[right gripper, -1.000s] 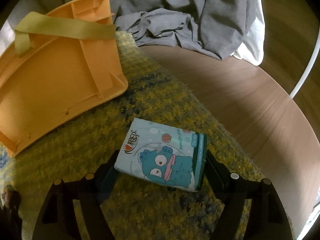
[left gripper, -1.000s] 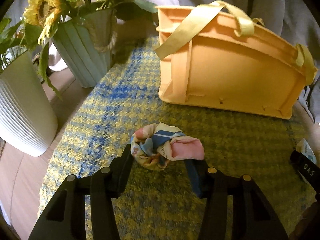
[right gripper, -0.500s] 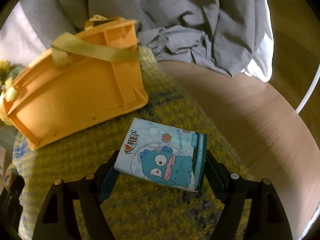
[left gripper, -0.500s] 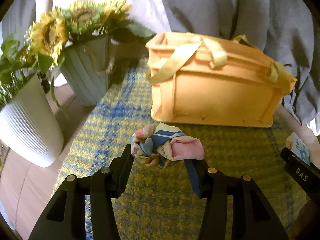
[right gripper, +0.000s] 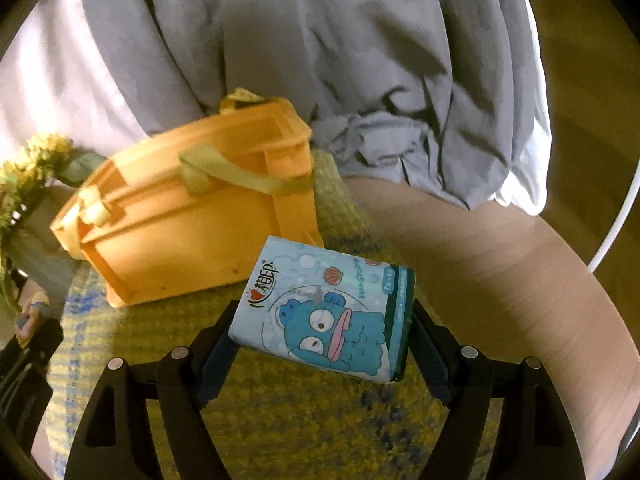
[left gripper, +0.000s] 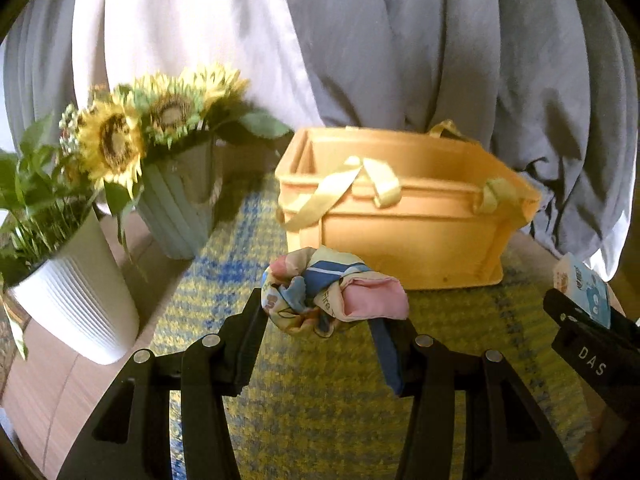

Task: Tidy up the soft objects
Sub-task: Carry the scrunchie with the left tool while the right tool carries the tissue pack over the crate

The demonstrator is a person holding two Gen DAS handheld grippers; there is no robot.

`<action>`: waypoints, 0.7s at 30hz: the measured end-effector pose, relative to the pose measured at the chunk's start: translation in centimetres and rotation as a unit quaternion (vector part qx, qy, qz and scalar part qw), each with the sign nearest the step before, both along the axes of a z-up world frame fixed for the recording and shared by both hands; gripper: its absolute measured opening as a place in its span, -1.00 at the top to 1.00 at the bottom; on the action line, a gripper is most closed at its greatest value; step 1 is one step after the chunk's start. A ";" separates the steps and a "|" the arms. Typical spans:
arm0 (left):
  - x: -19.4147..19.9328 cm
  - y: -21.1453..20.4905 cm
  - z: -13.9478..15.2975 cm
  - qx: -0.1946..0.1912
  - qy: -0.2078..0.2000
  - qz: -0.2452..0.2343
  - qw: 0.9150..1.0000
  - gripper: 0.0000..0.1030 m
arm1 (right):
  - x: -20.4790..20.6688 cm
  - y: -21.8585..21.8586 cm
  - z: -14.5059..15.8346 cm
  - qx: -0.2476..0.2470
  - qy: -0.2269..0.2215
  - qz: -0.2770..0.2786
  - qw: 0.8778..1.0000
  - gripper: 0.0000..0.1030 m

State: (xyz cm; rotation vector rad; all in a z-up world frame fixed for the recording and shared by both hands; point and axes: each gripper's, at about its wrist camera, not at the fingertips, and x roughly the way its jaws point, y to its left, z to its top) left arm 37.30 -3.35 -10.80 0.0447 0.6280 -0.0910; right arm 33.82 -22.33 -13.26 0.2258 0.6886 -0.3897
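My left gripper (left gripper: 320, 312) is shut on a crumpled patterned cloth (left gripper: 332, 292) in pink, blue and cream, held in the air above the mat. My right gripper (right gripper: 320, 316) is shut on a light-blue tissue pack (right gripper: 324, 312) with a blue cartoon figure, also off the mat. Beyond both stands an orange basket (left gripper: 400, 236) with yellow ribbon handles, its top open; in the right wrist view the basket (right gripper: 192, 224) is to the upper left. The tissue pack (left gripper: 584, 288) and the right gripper's finger show at the left wrist view's right edge.
A yellow and blue woven mat (left gripper: 320, 400) covers a round wooden table (right gripper: 500, 280). A white ribbed pot (left gripper: 76, 300) with greenery and a pale green vase of sunflowers (left gripper: 180, 204) stand at the left. Grey and white curtains (left gripper: 400, 40) hang behind the basket.
Both grippers have risen and tilted up with their loads. The basket now appears lower and smaller, its open top showing, and more curtain fills the view.
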 end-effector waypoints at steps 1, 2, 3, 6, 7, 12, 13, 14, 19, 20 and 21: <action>-0.1 0.0 0.4 -0.002 -0.004 -0.004 1.000 0.04 | -0.1 0.1 0.3 -0.003 -0.004 0.003 1.000 -0.54; -0.2 0.0 0.7 -0.005 -0.007 -0.007 1.000 0.04 | -0.2 0.3 0.8 -0.009 -0.012 0.009 1.000 -0.54; -0.4 0.0 1.1 -0.009 -0.011 -0.009 1.000 0.04 | -0.3 0.5 1.2 -0.015 -0.018 0.013 1.000 -0.54; -0.6 -0.1 2.0 -0.016 -0.020 -0.015 1.000 0.04 | -0.5 0.8 2.2 -0.020 -0.033 0.023 0.999 -0.54; -0.6 -0.1 2.4 -0.018 -0.024 -0.016 0.999 0.04 | -0.6 0.9 2.6 -0.020 -0.038 0.026 0.999 -0.54; -0.8 -0.5 3.6 -0.024 -0.041 -0.028 0.998 0.04 | -0.7 1.3 4.4 -0.029 -0.064 0.043 0.997 -0.54; -0.8 -0.5 4.0 -0.025 -0.046 -0.031 0.998 0.04 | -0.7 1.3 4.7 -0.030 -0.069 0.045 0.996 -0.54; -0.8 -0.6 4.2 -0.025 -0.050 -0.032 0.998 0.04 | -0.8 1.4 5.0 -0.031 -0.074 0.048 0.996 -0.54; -0.7 -0.7 5.4 -0.025 -0.070 -0.039 0.996 0.04 | -0.7 1.4 6.4 -0.034 -0.095 0.055 0.993 -0.54; -0.7 -0.8 5.8 -0.025 -0.077 -0.039 0.996 0.04 | -0.6 1.3 6.7 -0.034 -0.101 0.058 0.993 -0.54; -0.7 -0.8 6.0 -0.025 -0.080 -0.040 0.996 0.04 | -0.5 1.3 7.0 -0.035 -0.105 0.058 0.992 -0.54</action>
